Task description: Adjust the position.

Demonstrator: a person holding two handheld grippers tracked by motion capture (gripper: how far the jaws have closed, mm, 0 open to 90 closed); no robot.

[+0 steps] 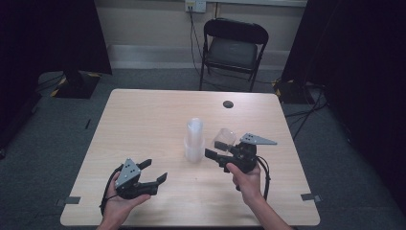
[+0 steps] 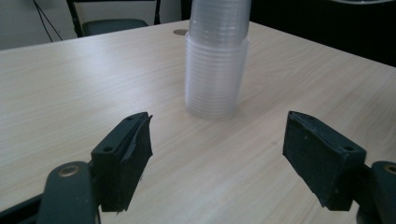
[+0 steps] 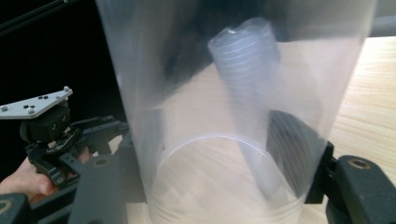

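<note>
Clamped in the right gripper [image 1: 216,149] is a single clear cup [image 1: 226,137], tipped on its side with its mouth pointing away from the person, held just right of the stack [image 1: 194,140] and slightly above the table [image 1: 143,120]. Seen from the right gripper view, the cup [image 3: 233,116] is thin, glossy plastic, tapered, wider at the far end, with fine ribs near its base; its walls sit between the two black jaws, which press it from both sides. Through its clear wall the stack [image 3: 247,70] shows as a blurred, ribbed column.

That stack stands upright near the middle of the table: many clear cups nested one inside the next, their rims forming tight rings. In the left gripper view the stack [image 2: 217,60] has a wider lower part and a narrower part rising from it, the plastic milky where the layers overlap.

Over on the left, the left gripper [image 1: 154,171] is released, its jaws spread wide with nothing between them, held low near the table's near-left edge, well apart from the stack. Its pads [image 2: 130,158] are matte black blocks, a little ragged at the edges. A grey three-cornered plate tops each gripper.

Pale wood-grain laminate covers the table, smooth, with rounded corners and a small dark round cap [image 1: 228,104] near the far edge. Beyond it stands a black folding chair [image 1: 233,48] on grey carpet.
</note>
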